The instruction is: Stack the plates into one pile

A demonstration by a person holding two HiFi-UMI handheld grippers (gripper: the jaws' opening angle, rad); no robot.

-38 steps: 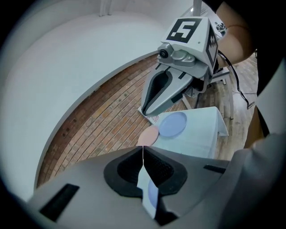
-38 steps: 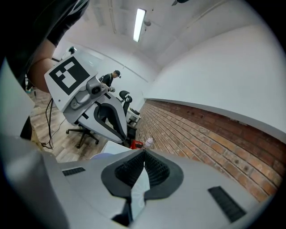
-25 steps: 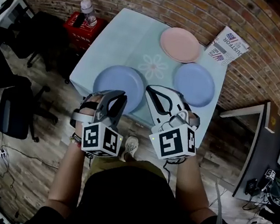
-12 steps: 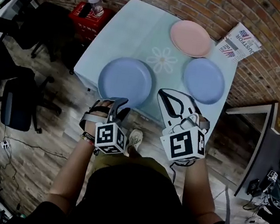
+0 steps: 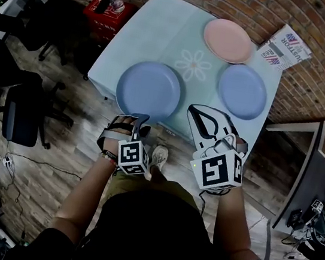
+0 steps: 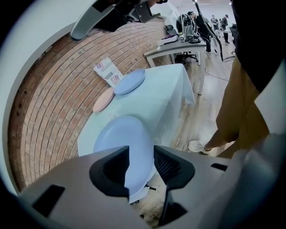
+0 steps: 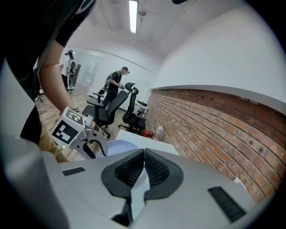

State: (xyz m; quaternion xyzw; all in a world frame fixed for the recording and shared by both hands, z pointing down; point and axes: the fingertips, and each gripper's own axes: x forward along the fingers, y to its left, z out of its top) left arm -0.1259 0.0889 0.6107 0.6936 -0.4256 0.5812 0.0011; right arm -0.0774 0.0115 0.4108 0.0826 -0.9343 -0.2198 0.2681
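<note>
Logged left claw (image 5: 141, 120) wide open, jaws just opening, nothing gripped, tips at near rim of large blue plate (image 5: 150, 90), mid-frame on desk (image 5: 146, 33). Logged right claw (image 5: 197, 110) shut, empty, lower right. Found pink plate (image 5: 228, 40) upper right, small blue plate (image 5: 242, 91) just beside, below.

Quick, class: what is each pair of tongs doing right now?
Left tongs: open, just been opening; large blue plate shows in the gap, ungripped.
Right tongs: shut, holding nothing.
</note>
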